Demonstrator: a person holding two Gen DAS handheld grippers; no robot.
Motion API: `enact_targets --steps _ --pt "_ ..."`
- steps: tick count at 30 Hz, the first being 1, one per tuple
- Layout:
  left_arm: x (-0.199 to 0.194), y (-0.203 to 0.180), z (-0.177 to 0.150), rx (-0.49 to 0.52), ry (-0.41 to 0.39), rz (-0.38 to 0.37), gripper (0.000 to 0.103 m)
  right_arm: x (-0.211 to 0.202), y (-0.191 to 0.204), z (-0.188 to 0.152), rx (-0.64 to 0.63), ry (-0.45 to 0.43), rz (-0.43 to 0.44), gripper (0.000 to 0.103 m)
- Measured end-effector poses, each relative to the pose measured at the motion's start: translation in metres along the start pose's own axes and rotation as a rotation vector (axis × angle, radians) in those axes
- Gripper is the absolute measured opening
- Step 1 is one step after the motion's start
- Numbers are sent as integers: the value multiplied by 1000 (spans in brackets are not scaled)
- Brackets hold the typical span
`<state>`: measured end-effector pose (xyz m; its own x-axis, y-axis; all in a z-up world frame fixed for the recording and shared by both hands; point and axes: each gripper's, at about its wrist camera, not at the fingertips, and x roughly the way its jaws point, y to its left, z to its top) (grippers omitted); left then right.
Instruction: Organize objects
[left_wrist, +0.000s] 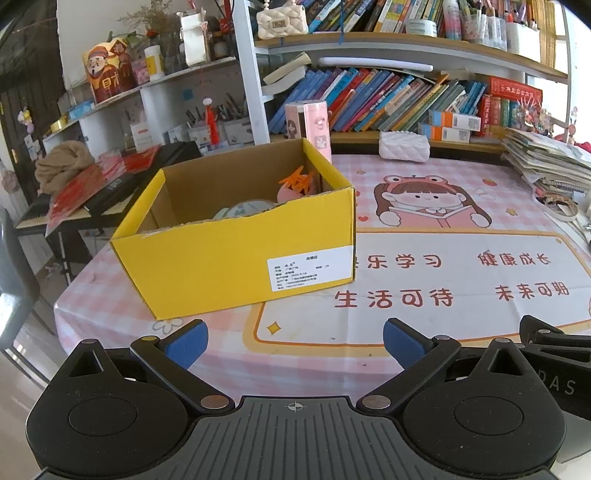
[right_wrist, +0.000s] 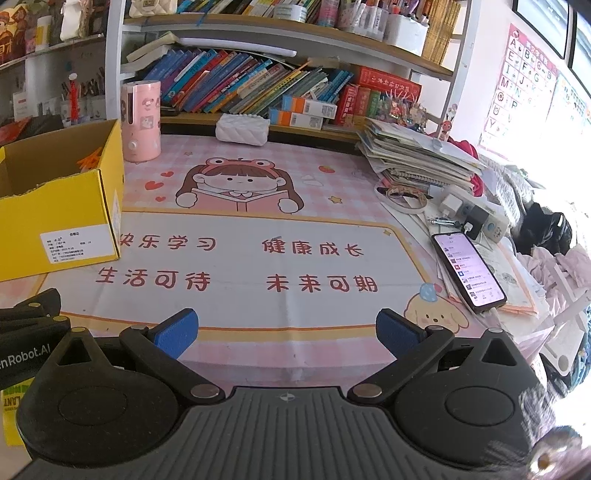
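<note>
A yellow cardboard box (left_wrist: 236, 254) stands open on the left of the pink printed table mat (left_wrist: 443, 280). Inside it I see an orange clip-like item (left_wrist: 297, 181), a pink thing and a pale round item (left_wrist: 242, 210). The box also shows at the left edge of the right wrist view (right_wrist: 62, 206). My left gripper (left_wrist: 295, 343) is open and empty, low over the table's near edge, in front of the box. My right gripper (right_wrist: 286, 332) is open and empty over the mat's near edge, to the right of the left gripper (right_wrist: 33, 314).
A pink cylinder container (right_wrist: 142, 122) stands behind the box. A white quilted pouch (right_wrist: 242, 127) lies at the back. A stack of papers and notebooks (right_wrist: 413, 155), a power strip (right_wrist: 476, 218) and a lit phone (right_wrist: 469, 273) crowd the right side. Bookshelves rise behind.
</note>
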<state>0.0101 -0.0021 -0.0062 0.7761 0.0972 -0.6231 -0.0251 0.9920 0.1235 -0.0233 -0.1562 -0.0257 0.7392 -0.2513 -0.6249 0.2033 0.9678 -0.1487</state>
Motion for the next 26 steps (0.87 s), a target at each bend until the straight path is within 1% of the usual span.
enact_targets --steps 17,26 --pt "3 6 1 -27 23 -3 102 -1 4 1 -14 3 -5 103" --pt "3 7 0 -24 19 -2 102 -1 5 2 -16 3 -5 103"
